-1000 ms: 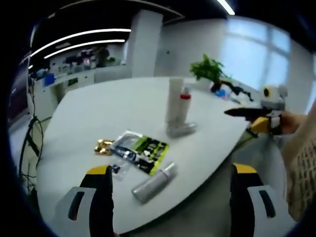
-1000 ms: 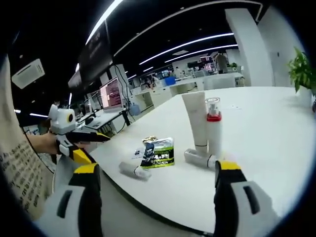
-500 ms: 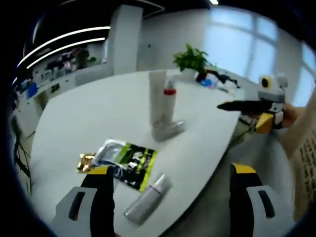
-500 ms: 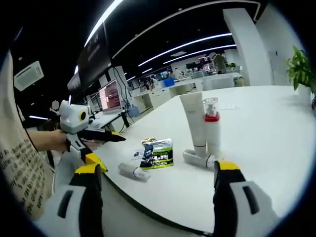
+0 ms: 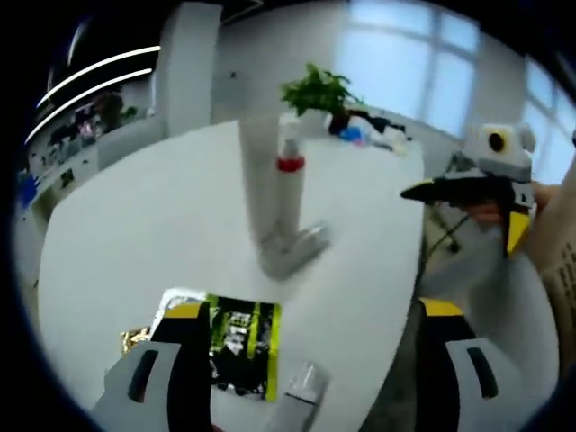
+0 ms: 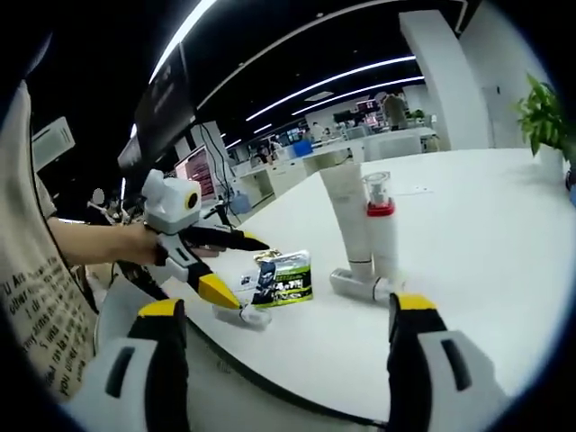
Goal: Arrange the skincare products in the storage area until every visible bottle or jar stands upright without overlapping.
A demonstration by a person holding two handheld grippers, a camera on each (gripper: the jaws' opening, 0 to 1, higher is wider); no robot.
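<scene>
On the white table (image 6: 477, 234) a white tube (image 6: 346, 216) and a red-collared pump bottle (image 6: 382, 234) stand upright side by side, with a grey bottle (image 6: 360, 286) lying at their foot. A silver bottle (image 6: 245, 315) lies near the table edge beside a green-and-black sachet (image 6: 286, 279). My left gripper (image 6: 247, 272) hovers open just above that sachet and bottle. In the left gripper view its jaws (image 5: 313, 310) straddle the sachet (image 5: 238, 346) and silver bottle (image 5: 301, 396); the tube (image 5: 256, 184), pump bottle (image 5: 288, 193) and grey bottle (image 5: 292, 252) lie beyond. My right gripper (image 6: 286, 308) is open off the table edge.
A small gold packet (image 5: 135, 340) lies left of the sachet. A potted plant (image 5: 315, 90) and clutter sit at the far end of the table. A person's hand and sleeve (image 6: 81, 247) hold the left gripper. Office desks and monitors stand behind.
My left gripper has moved forward over the table edge to above the sachet and silver bottle, so they sit lower and larger in its view. The right gripper barely moved.
</scene>
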